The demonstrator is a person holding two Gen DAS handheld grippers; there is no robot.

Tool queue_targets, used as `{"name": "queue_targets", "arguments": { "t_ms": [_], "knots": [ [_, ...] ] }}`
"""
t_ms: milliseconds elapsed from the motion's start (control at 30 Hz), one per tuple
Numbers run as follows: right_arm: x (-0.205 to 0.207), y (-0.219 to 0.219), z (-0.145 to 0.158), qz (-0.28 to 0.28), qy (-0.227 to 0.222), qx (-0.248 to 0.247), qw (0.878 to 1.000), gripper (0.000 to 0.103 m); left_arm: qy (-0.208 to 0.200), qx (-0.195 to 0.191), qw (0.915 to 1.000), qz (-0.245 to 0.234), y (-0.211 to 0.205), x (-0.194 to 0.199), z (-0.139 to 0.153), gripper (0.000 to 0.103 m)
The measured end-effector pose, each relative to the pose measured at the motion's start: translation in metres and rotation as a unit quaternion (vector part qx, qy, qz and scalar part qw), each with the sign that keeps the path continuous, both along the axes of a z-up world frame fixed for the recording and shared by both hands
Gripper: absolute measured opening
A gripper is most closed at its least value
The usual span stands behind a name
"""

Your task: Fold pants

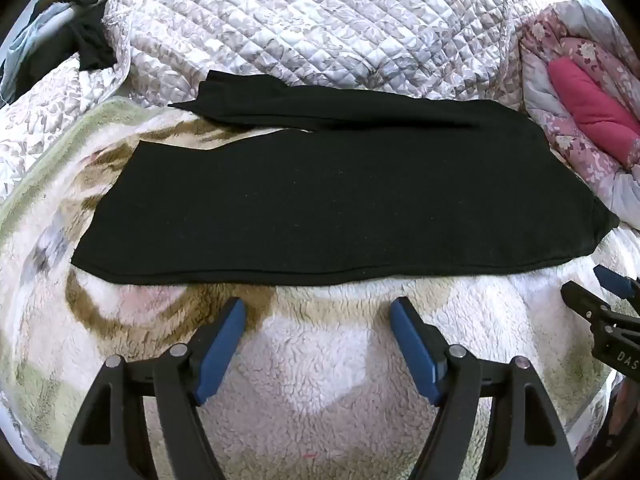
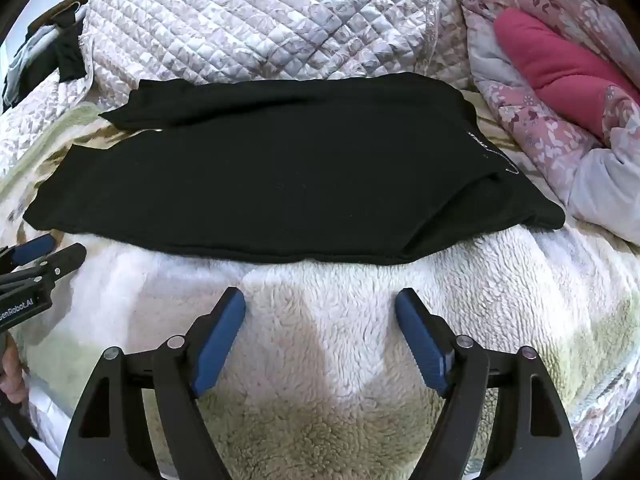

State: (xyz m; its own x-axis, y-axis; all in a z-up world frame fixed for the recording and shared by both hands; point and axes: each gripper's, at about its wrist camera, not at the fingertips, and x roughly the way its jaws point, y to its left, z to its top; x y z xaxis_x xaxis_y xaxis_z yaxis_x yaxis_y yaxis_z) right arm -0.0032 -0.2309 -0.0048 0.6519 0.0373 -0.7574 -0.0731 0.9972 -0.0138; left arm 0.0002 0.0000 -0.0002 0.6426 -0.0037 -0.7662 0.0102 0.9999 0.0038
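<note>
I see one pair of black pants (image 1: 320,200) lying flat, legs doubled lengthwise, on the fleece blanket (image 1: 320,360); my left gripper (image 1: 318,308) and right gripper (image 2: 320,300) hover with jaws spread, empty.

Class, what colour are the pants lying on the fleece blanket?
Plain black pants; clearest in the right wrist view.

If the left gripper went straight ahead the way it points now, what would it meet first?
Probably the near edge of the black pants; the left gripper is open above the fleece blanket, though depth is unclear.
</note>
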Motion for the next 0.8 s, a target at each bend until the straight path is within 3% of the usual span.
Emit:
{"name": "queue_targets", "arguments": {
  "t_ms": [800],
  "knots": [
    [-0.0011, 0.0008, 0.0008, -0.001, 0.002, 0.008, 1.000, 0.079, -0.007, 0.001, 1.0000, -0.004, -0.0023, -0.0026, 0.0028, 0.077]
  ]
}}
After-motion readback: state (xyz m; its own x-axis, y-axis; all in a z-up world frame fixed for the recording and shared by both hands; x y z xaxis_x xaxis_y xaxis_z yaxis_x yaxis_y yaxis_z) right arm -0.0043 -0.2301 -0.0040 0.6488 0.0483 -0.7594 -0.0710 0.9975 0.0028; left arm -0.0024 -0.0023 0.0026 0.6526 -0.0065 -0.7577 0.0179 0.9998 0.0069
